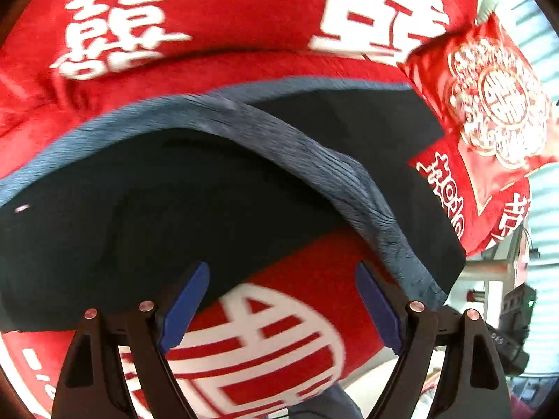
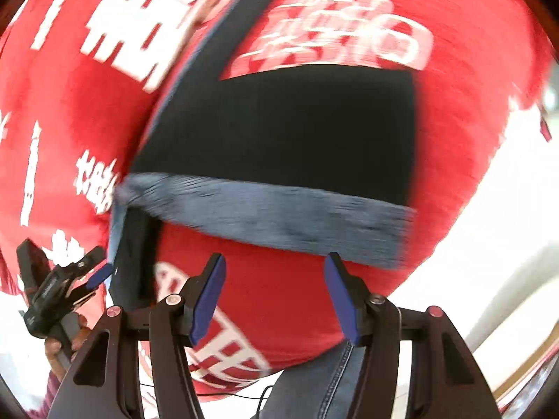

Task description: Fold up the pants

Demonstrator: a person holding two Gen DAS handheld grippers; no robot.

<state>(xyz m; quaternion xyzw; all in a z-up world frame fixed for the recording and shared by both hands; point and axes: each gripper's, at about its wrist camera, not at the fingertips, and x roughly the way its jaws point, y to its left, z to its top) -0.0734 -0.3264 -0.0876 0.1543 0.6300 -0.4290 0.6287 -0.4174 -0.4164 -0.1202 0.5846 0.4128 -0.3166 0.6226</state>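
Dark pants [image 1: 167, 202] with a ribbed grey-blue waistband [image 1: 321, 164] lie spread on a red bedcover [image 1: 227, 17] printed with white characters. My left gripper [image 1: 282, 267] hangs open above the cover at the pants' near edge, with nothing between its blue pads [image 1: 185, 307]. In the right wrist view the pants [image 2: 279, 122] form a dark block, and the waistband [image 2: 279, 216] runs across just beyond my right gripper [image 2: 275, 257]. That gripper is open and empty over red cloth. The left gripper [image 2: 87, 279] shows at the lower left beside a dark fold [image 2: 132, 255] of the pants.
A red pillow [image 1: 489, 104] with a white round emblem lies at the pants' right end. The bed's edge and pale floor [image 2: 489, 244] are at the right. The person's jeans leg [image 2: 314, 384] stands against the bed below the right gripper. Shelving [image 1: 496, 269] stands past the bed.
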